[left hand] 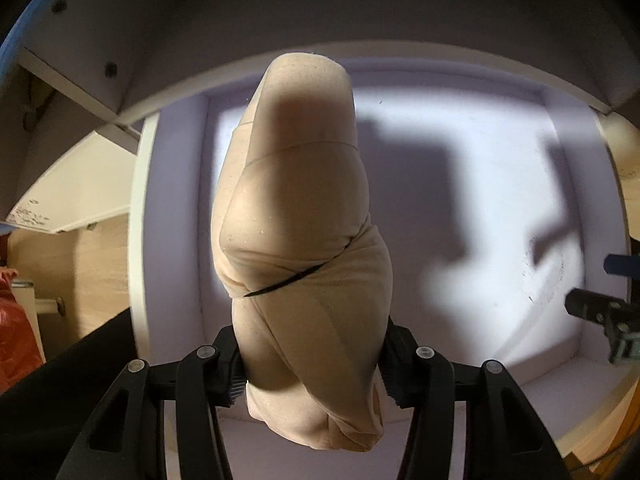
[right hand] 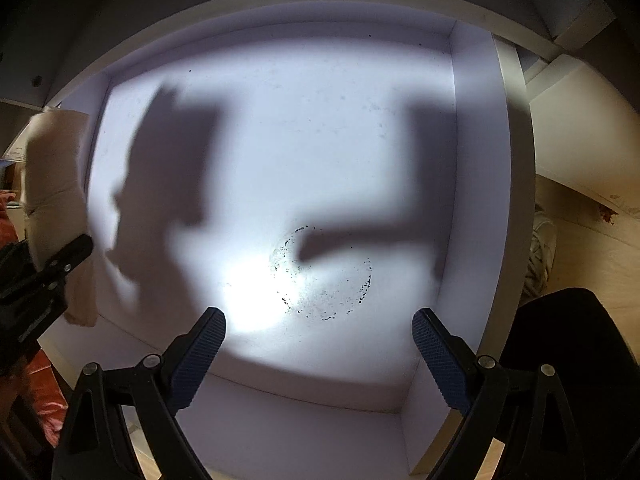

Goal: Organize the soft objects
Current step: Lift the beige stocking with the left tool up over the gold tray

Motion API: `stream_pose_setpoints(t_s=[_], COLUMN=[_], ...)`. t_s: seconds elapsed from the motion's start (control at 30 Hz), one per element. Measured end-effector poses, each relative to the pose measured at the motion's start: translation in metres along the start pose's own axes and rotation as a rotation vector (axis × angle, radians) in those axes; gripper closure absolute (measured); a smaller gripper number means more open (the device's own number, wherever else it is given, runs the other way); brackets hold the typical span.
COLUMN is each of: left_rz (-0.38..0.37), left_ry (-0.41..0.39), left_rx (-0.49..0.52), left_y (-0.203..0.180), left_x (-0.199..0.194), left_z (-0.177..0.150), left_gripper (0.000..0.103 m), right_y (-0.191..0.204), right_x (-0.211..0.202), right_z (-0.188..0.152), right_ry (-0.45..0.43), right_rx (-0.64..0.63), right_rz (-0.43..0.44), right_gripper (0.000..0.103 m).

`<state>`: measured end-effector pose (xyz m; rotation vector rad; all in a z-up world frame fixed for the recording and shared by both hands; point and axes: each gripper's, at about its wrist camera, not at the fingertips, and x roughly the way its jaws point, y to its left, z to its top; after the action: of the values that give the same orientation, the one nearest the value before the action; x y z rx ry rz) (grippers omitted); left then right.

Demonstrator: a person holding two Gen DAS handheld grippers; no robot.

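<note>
My left gripper (left hand: 312,376) is shut on a beige rolled soft bundle (left hand: 296,208) with a thin black band around it. It holds the bundle above an open white drawer (left hand: 500,184). The bundle also shows at the left edge of the right wrist view (right hand: 52,168), clamped in the left gripper (right hand: 60,268). My right gripper (right hand: 318,334) is open and empty over the drawer's floor (right hand: 320,152). Its tip shows at the right edge of the left wrist view (left hand: 600,308).
The drawer floor carries a ring of dark specks (right hand: 324,276) and the grippers' shadows. White cabinet panels (left hand: 80,176) and pale wood flooring (left hand: 88,272) lie left. An orange-red bag (left hand: 16,320) sits far left. A black object (right hand: 568,344) lies at the right.
</note>
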<state>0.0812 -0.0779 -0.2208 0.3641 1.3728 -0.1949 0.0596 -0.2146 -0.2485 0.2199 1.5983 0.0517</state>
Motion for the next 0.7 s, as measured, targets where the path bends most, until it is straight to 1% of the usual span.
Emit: stream_pose_setpoints(t_s=[0.13, 0.2, 0.27, 0.3, 0.33, 0.37, 0.43, 0.47, 0.53, 0.57, 0.63, 0.67, 0.7], left_rz=[0.002, 0.003, 0.006, 0.008, 0.009, 0.005, -0.004, -0.011, -0.020, -0.023, -0.034, -0.039, -0.046], left_ry=[-0.033, -0.044, -0.059, -0.062, -0.065, -0.067, -0.067, -0.069, -0.080, -0.085, -0.094, -0.098, -0.104], left_rx=[0.025, 0.033, 0.038, 0.042, 0.047, 0.049, 0.050, 0.054, 0.068, 0.074, 0.086, 0.088, 0.091], left_y=[-0.006, -0.001, -0.009, -0.002, -0.004, 0.013, 0.014, 0.022, 0.021, 0.014, 0.011, 0.022, 0.017], left_x=[-0.031, -0.043, -0.044, -0.048, -0.051, -0.047, -0.046, -0.044, -0.051, -0.056, -0.071, -0.089, -0.115], left_z=[0.002, 0.006, 0.004, 0.000, -0.001, -0.009, -0.016, -0.024, -0.031, -0.024, -0.029, -0.031, -0.034], left_gripper=[0.050, 0.050, 0.050, 0.050, 0.050, 0.050, 0.051, 0.051, 0.051, 0.051, 0.051, 0.051, 0.051], right_y=[0.003, 0.004, 0.006, 0.007, 0.007, 0.008, 0.009, 0.008, 0.008, 0.008, 0.006, 0.006, 0.006], right_x=[0.001, -0.002, -0.005, -0.005, -0.006, -0.006, -0.007, -0.014, -0.017, -0.017, -0.018, -0.019, -0.019], right_z=[-0.003, -0.004, -0.005, -0.006, -0.007, -0.007, -0.009, -0.009, -0.009, -0.009, -0.009, -0.010, -0.010], right_ry=[-0.006, -0.010, -0.015, -0.015, -0.016, -0.017, -0.018, -0.019, -0.023, -0.024, -0.027, -0.028, -0.031], right_rx=[-0.006, -0.009, -0.014, -0.017, -0.018, -0.020, -0.023, -0.024, -0.024, -0.024, -0.021, -0.020, -0.020], right_rz=[-0.009, -0.014, -0.017, -0.020, -0.021, -0.021, -0.022, -0.022, -0.021, -0.021, -0.020, -0.018, -0.016], right_gripper=[0.008, 0.008, 0.008, 0.008, 0.008, 0.008, 0.008, 0.008, 0.008, 0.008, 0.008, 0.008, 0.008])
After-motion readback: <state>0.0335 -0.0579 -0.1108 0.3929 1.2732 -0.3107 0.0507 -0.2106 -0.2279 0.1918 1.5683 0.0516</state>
